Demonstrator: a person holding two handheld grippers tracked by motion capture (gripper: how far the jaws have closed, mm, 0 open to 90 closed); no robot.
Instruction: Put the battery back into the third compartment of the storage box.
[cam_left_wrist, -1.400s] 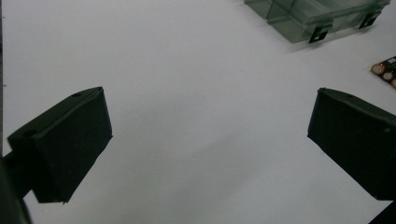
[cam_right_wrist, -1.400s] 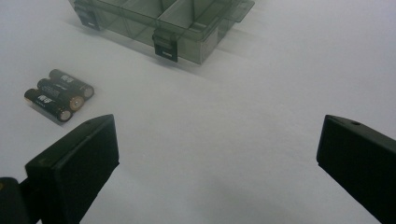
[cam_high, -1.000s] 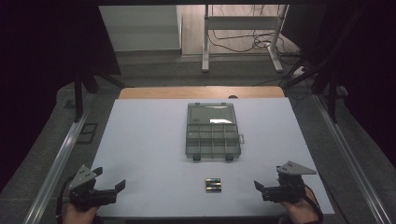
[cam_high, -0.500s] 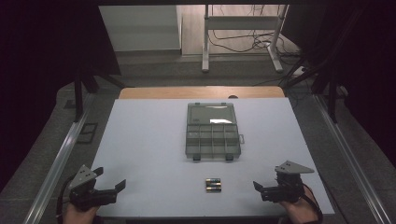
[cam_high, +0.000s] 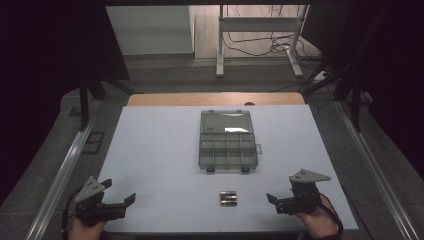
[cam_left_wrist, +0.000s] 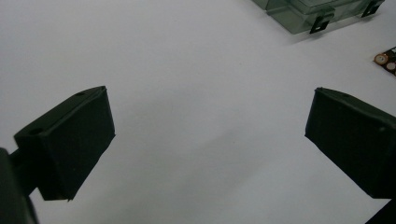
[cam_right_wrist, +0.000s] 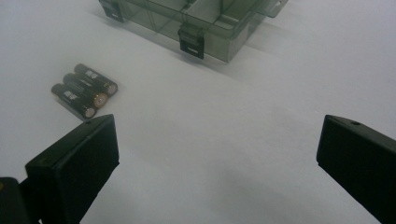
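Both grippers, left (cam_high: 122, 201) and right (cam_high: 272, 199), hover low with jaws spread, gripping nothing. Batteries (cam_high: 228, 198) lie between them, nearer the right gripper, long axes pointing toward both.

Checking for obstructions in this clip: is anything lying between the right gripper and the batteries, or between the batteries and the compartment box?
Nothing visible does. Bare table separates the open right gripper from the batteries, and more bare table lies between them and the open compartment box. The left gripper waits off to the side.

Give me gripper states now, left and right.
Left gripper: open, holding nothing, over bare table.
Right gripper: open, holding nothing, near the batteries.
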